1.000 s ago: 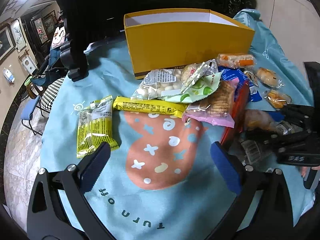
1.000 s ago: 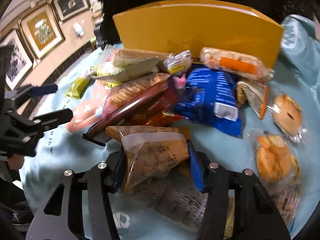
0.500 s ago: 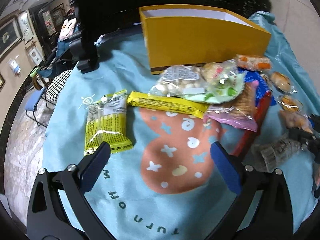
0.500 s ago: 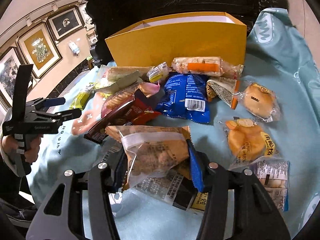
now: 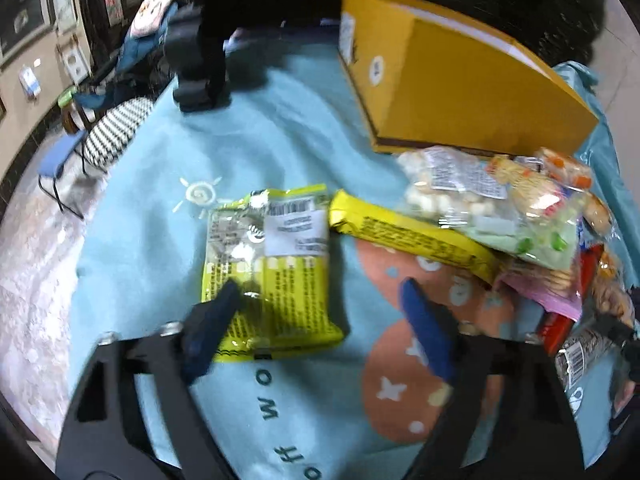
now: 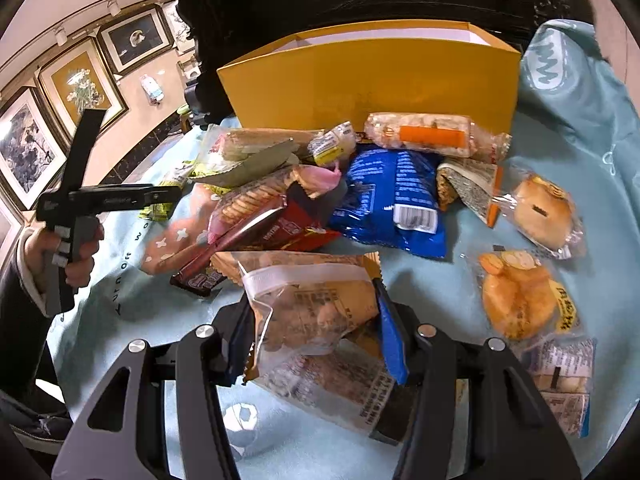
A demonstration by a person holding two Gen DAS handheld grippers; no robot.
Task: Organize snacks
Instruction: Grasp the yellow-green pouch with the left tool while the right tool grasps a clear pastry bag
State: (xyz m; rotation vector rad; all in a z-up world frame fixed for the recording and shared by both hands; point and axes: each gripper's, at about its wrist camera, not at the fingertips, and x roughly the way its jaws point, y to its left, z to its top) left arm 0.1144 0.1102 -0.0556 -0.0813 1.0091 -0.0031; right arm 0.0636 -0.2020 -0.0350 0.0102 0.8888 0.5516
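1. Right gripper (image 6: 316, 316), jaws clenched on a clear nut packet (image 6: 308, 312), faces the yellow box (image 6: 372, 80); heaped snacks (blue bag (image 6: 392, 200) foremost) lie between.
2. Left gripper (image 5: 320, 308), jaws released, straddles a yellow-green packet (image 5: 276, 268).

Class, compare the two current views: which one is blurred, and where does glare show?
Left wrist view: motion-blurred throughout, the yellow-green snack packet has smeared print and white glare on its foil. Right wrist view: sharp, barcode on the blue snack bag readable; fisheye bends the yellow box.
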